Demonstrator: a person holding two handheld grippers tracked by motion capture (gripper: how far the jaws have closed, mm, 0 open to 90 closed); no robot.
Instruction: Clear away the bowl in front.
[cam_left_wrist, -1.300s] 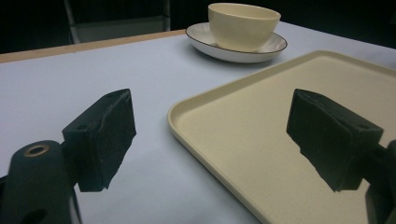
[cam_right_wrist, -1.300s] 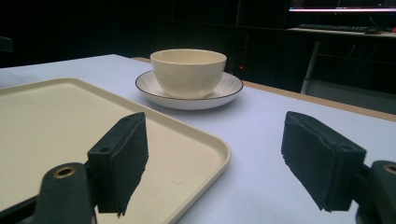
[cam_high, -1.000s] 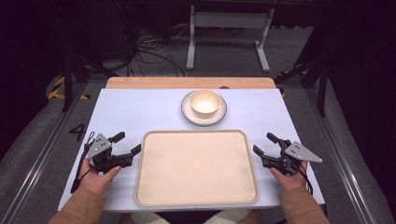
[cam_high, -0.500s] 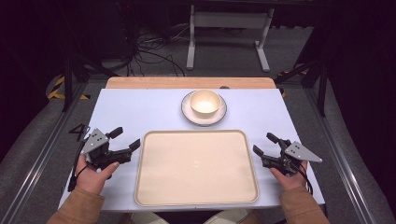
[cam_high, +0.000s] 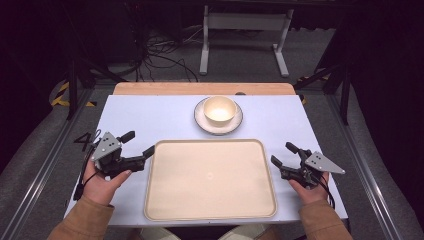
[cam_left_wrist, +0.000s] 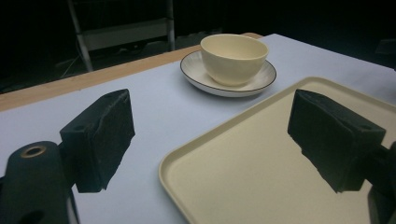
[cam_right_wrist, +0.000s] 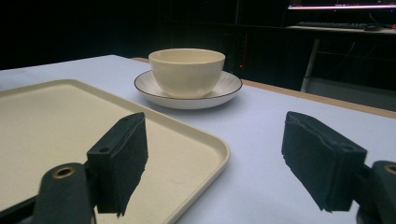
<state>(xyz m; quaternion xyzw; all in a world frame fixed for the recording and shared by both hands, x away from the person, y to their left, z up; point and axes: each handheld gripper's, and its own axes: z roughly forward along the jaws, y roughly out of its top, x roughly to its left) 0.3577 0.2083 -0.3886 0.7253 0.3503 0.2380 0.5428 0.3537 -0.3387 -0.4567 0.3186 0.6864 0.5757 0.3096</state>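
A cream bowl (cam_high: 219, 108) stands on a white saucer (cam_high: 236, 123) at the back middle of the pale blue table top (cam_high: 150, 117). In front of it lies a bare cream tray (cam_high: 210, 175). My left gripper (cam_high: 140, 143) hovers just off the tray's left edge, open, with nothing between its jaws. My right gripper (cam_high: 282, 153) rests by the tray's right edge, also open and holding nothing. In the left gripper view the gripper (cam_left_wrist: 210, 135) straddles the tray's corner (cam_left_wrist: 187, 158) and faces the bowl (cam_left_wrist: 233, 58). In the right gripper view the gripper (cam_right_wrist: 215, 158) faces the bowl (cam_right_wrist: 187, 72) past the tray's corner (cam_right_wrist: 205, 140).
A wooden strip (cam_high: 200, 88) runs along the table's far edge. Behind it are a metal stand (cam_high: 242, 37) and cables on the dark floor. Metal rails flank the table on both sides.
My left gripper has lifted a little off the table beside the tray. The right gripper, bowl and tray have not moved.
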